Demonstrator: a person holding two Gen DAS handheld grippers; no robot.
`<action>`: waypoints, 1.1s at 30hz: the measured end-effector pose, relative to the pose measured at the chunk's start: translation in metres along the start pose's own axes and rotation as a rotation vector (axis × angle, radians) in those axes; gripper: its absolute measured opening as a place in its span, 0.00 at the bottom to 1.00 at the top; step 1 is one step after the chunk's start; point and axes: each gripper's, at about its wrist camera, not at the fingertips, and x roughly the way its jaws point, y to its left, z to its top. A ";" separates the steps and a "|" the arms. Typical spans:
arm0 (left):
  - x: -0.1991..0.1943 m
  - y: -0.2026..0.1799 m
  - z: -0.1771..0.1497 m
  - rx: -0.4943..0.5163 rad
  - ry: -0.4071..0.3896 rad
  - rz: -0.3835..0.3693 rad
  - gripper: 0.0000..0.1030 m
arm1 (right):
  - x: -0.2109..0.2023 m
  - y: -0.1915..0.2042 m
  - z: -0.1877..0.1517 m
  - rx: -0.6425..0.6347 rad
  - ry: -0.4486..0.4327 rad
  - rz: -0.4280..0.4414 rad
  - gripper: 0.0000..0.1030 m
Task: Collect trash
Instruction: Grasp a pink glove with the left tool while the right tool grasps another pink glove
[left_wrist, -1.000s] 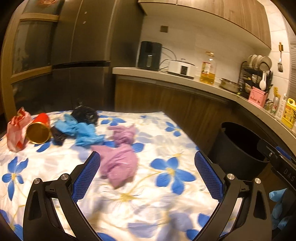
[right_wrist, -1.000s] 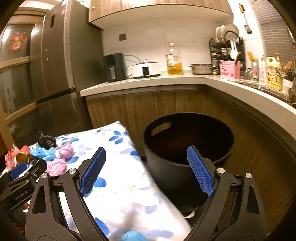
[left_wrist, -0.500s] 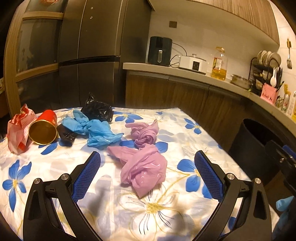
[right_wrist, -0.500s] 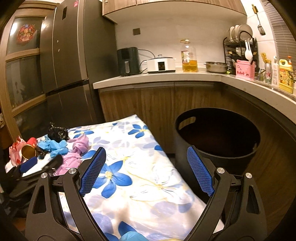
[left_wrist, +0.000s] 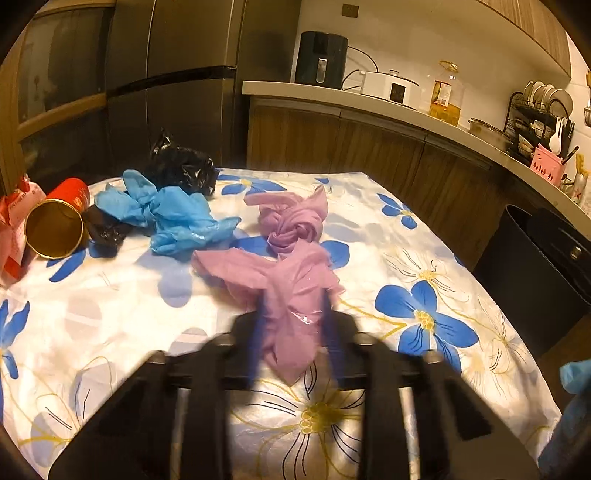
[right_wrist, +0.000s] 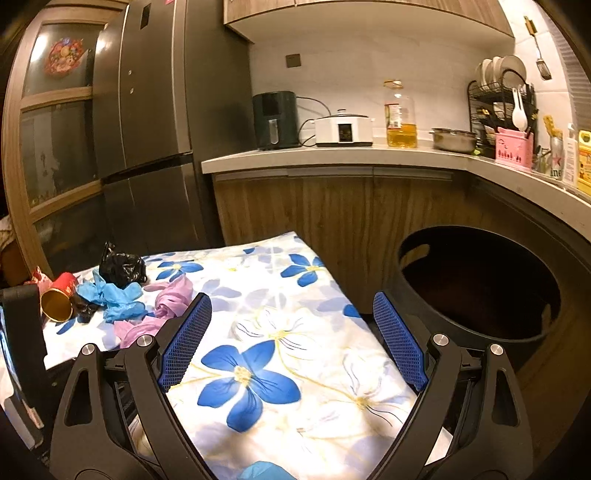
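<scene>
Left wrist view: the left gripper, blurred at the bottom centre, has its jaws closing around the near crumpled lilac plastic bag in mid-frame, which lies between them on the white tablecloth with blue flowers; whether the pads already press on the film is lost in the blur. Just above it lies a second twisted lilac bag; to the left, a crumpled pair of blue disposable gloves; behind them a scrunched black plastic bag; at the left edge a tipped red paper cup with a gold inside, a small dark wrapper and a red-and-white packet cut off by the frame. The round black waste bin stands at the right edge, beside the table.

Right wrist view: the right gripper hangs released and empty above the cloth; the bin's dark mouth at the right shows nothing clearly inside.

Judging by this, collecting is at an early stage; every visible piece remains on the table. A blue scrap at the lower right of the left view is too cut off to identify.
</scene>
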 end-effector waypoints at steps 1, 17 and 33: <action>-0.002 0.001 -0.001 -0.006 -0.007 -0.001 0.10 | 0.003 0.002 0.000 -0.002 0.004 0.005 0.86; -0.057 0.068 0.007 -0.153 -0.130 0.131 0.04 | 0.085 0.097 -0.003 -0.096 0.108 0.125 0.76; -0.059 0.082 0.006 -0.170 -0.119 0.134 0.04 | 0.125 0.134 -0.014 -0.162 0.231 0.179 0.17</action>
